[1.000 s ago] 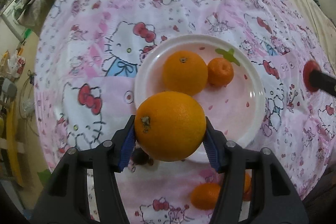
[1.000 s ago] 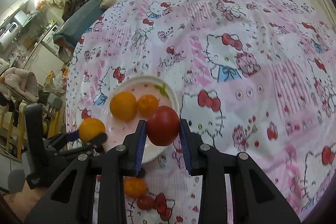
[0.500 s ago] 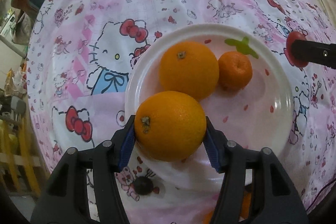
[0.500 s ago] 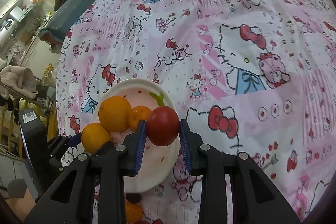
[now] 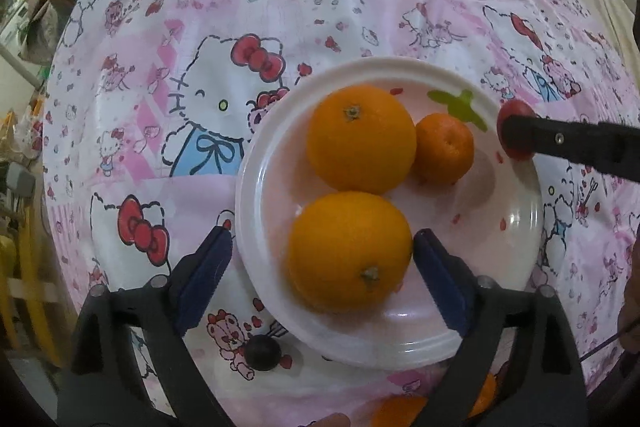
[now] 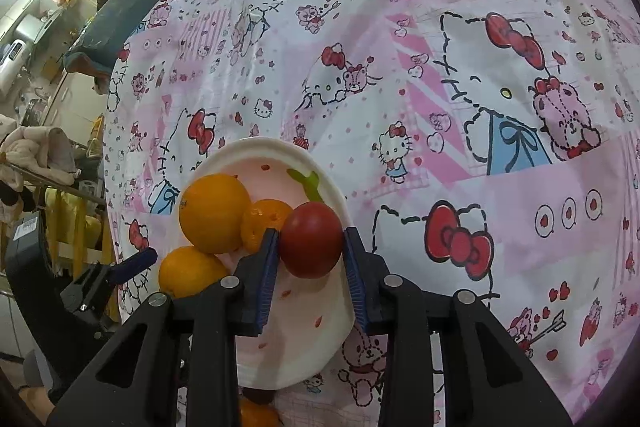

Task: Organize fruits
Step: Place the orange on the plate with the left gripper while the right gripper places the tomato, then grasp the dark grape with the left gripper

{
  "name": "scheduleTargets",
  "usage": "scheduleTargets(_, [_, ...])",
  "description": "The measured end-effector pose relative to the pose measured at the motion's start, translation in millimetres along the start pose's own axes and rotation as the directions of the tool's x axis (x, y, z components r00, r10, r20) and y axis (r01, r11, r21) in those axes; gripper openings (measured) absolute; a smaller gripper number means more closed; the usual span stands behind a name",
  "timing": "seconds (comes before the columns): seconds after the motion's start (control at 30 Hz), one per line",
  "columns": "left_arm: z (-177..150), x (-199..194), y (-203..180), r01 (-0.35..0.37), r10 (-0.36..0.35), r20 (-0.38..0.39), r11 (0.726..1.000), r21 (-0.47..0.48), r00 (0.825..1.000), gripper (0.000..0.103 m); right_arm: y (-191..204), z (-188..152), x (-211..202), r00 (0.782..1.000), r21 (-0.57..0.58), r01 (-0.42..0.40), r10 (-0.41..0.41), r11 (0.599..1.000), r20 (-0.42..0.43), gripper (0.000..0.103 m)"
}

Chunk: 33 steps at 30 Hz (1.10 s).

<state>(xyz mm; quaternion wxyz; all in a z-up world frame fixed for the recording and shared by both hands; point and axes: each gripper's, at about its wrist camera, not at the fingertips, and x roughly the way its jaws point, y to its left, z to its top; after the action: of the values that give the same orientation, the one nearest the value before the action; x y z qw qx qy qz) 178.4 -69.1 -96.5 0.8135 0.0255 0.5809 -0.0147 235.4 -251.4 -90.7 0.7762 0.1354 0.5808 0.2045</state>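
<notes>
Three round citrus fruits with dimpled skin lie in the shallow, glossy white plastic plate, whose pale pink centre carries small red flecks and a green leaf print. The near large orange touches the far large orange, and the small mandarin sits just right of the far one. The plate rests on a smooth pink-and-white cartoon-cat tablecloth. The left gripper stands spread, its blue ribbed pads either side of the near orange without pressing it. The right gripper clamps a smooth, shiny red tomato over the plate's right edge. A small dark round fruit lies on the cloth beside the plate's near rim.
</notes>
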Motion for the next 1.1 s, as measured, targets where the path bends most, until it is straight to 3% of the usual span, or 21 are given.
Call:
scheduleTargets(0.5, [-2.0, -30.3, 28.4, 0.083, -0.075, 0.074, 0.991, -0.102, 0.994, 0.09, 4.4, -0.6, -16.6, 0.999, -0.021, 0.019, -0.018, 1.0, 0.034, 0.036])
scheduleTargets(0.73, [-8.0, -40.5, 56.4, 0.109, -0.095, 0.079, 0.974, -0.2, 0.992, 0.09, 8.3, -7.9, -25.8, 0.999, -0.028, 0.017, -0.016, 0.999, 0.041, 0.037])
scheduleTargets(0.77, [-9.5, -43.0, 59.0, 0.101, -0.086, 0.081, 0.974, -0.204, 0.993, 0.09, 9.1, -9.6, -26.8, 0.999, -0.028, 0.017, -0.016, 0.999, 0.04, 0.042])
scheduleTargets(0.8, [-11.3, -45.1, 60.4, 0.094, -0.078, 0.083, 0.974, -0.207, 0.993, 0.09, 9.9, -11.6, -28.2, 0.999, -0.027, 0.017, -0.016, 0.999, 0.042, 0.061])
scheduleTargets(0.87, [-14.7, -48.5, 64.9, 0.077, -0.06, 0.086, 0.974, -0.214, 0.994, 0.09, 11.4, -16.3, -33.1, 0.998, -0.018, 0.016, -0.014, 1.0, 0.063, 0.075])
scheduleTargets(1.1, [-30.6, -58.5, 78.8, 0.045, -0.028, 0.078, 0.975, -0.217, 0.997, 0.09, 23.7, -32.0, -48.5, 0.997, -0.025, 0.007, -0.006, 1.0, 0.074, 0.075])
